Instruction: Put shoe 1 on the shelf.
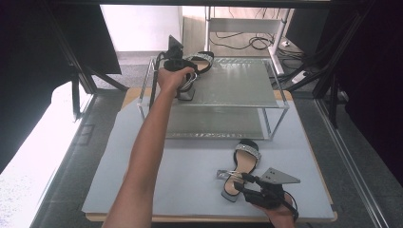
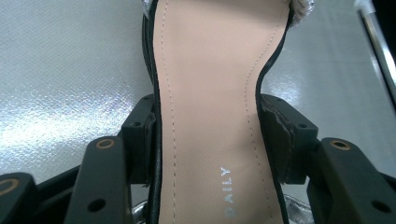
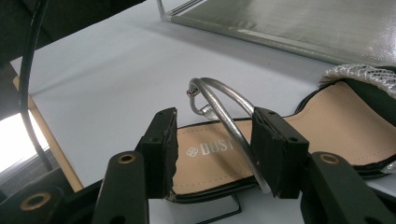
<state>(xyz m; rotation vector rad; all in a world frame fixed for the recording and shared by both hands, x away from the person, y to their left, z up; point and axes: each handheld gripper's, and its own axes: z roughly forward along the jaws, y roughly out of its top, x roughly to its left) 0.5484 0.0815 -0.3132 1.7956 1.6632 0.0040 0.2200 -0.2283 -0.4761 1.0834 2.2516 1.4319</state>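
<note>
A black sandal (image 1: 202,61) with a glittery silver toe strap lies on the top shelf of a metal rack (image 1: 237,83), at its far left corner. My left gripper (image 1: 183,71) is shut on it; in the left gripper view both jaws press the sides of its tan insole (image 2: 210,93), left gripper (image 2: 210,140). The matching sandal (image 1: 244,159) lies on the mat in front of the rack. My right gripper (image 1: 240,183) is at its heel, open; in the right gripper view the jaws straddle the heel end (image 3: 210,149) and the silver ankle strap (image 3: 224,100), right gripper (image 3: 215,144).
The rack's lower shelf (image 1: 214,123) sits under the top one. A pale grey mat (image 1: 190,180) covers the wooden table. Black frame posts stand at both sides. Cables and a white stand (image 1: 247,42) are on the floor behind.
</note>
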